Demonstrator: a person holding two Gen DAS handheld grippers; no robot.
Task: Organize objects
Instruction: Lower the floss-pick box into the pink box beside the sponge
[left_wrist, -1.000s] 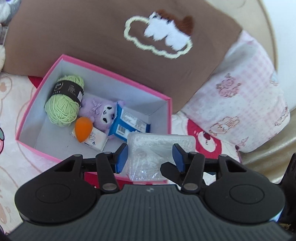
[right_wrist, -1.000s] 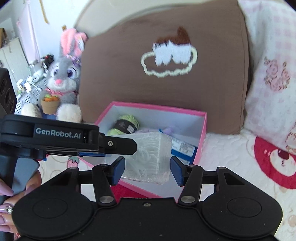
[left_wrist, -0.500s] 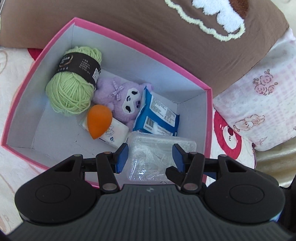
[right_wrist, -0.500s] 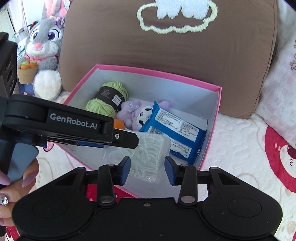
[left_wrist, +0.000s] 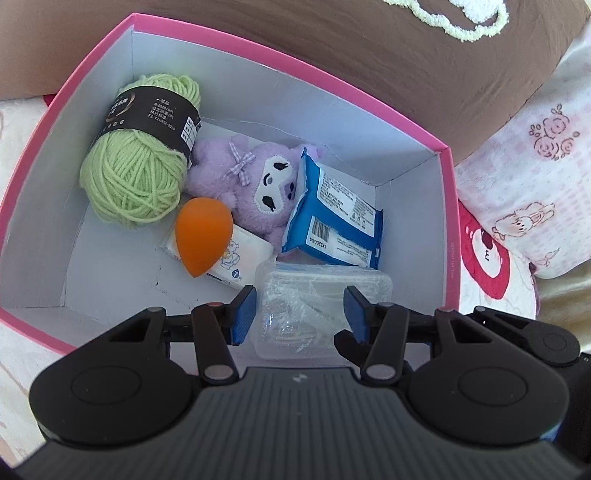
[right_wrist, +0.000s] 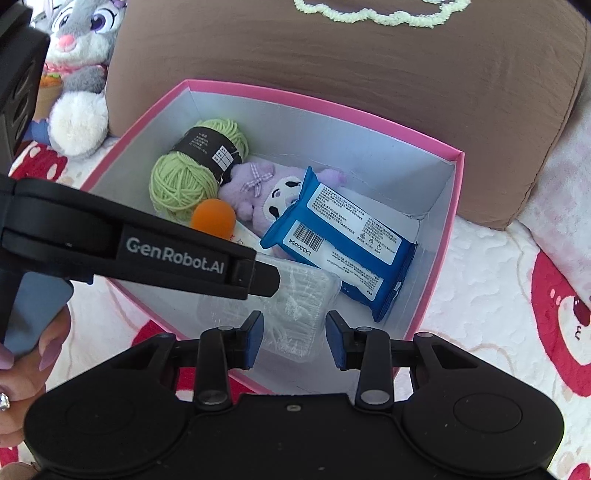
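A clear plastic box (left_wrist: 317, 306) sits low inside the pink storage box (left_wrist: 229, 40) at its near right corner. My left gripper (left_wrist: 299, 314) spans the clear box, but a gap shows at each pad, so it is open. My right gripper (right_wrist: 295, 338) is also open, its pads apart from the clear box (right_wrist: 295, 314) on both sides. In the pink box (right_wrist: 332, 101) lie green yarn (left_wrist: 140, 155), a purple plush (left_wrist: 255, 181), an orange sponge (left_wrist: 203, 236) on a white pack (left_wrist: 240, 262) and a blue wipes pack (left_wrist: 332, 225).
A brown cushion (right_wrist: 369, 55) stands behind the pink box. A grey bunny plush (right_wrist: 81, 62) sits at the far left. A pink checked pillow (left_wrist: 535, 184) lies at the right. The bedding has red strawberry prints (right_wrist: 561, 302).
Both grippers moved forward and down over the pink box. The clear plastic box went from above the box's near rim down into its near right corner, and the pads now stand off it.
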